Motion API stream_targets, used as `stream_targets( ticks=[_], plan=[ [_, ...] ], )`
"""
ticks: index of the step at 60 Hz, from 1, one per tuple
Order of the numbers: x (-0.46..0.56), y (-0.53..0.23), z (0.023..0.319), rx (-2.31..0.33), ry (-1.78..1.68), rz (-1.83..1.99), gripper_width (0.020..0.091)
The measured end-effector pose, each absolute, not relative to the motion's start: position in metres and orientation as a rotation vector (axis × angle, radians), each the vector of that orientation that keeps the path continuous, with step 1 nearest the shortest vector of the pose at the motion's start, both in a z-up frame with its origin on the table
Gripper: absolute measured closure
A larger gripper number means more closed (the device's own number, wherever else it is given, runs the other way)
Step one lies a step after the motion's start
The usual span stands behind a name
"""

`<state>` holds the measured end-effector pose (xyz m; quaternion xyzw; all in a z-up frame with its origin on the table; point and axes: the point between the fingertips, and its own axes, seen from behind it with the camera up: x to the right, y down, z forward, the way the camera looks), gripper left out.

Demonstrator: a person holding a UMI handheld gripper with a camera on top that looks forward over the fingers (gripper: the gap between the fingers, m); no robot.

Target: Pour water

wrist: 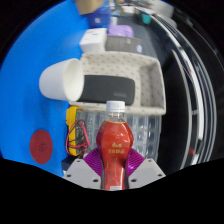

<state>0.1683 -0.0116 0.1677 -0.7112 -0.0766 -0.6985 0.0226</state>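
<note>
Gripper view showed my tool [114,165] clamped on the upright red-labelled plastic bottle with a white cap [116,140]; the white paper cup [61,80] lay tipped, farther off to the left.

tongs [115,168] level, fwd; pads clamped inward

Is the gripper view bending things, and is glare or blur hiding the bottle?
Gripper view: strong fisheye bending, the basket rim curves; the bottle between the fingers is sharp, label readable, no glare on it; the white cup looks bright but not washed out; things beyond the basket are soft.
</note>
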Motion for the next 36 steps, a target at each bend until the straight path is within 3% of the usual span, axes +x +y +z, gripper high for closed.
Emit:
stream_targets(
  ticks=[16, 29, 36],
  plan=[
    [0.178, 0.038, 0.159, -2.259, -0.937, -2.380, 0.0835],
    [0.179, 0.051, 0.155, -2.257, -1.065, -2.416, 0.0834],
    [0.177, 0.047, 0.154, -2.267, -0.965, -2.389, 0.0833]
  ],
)
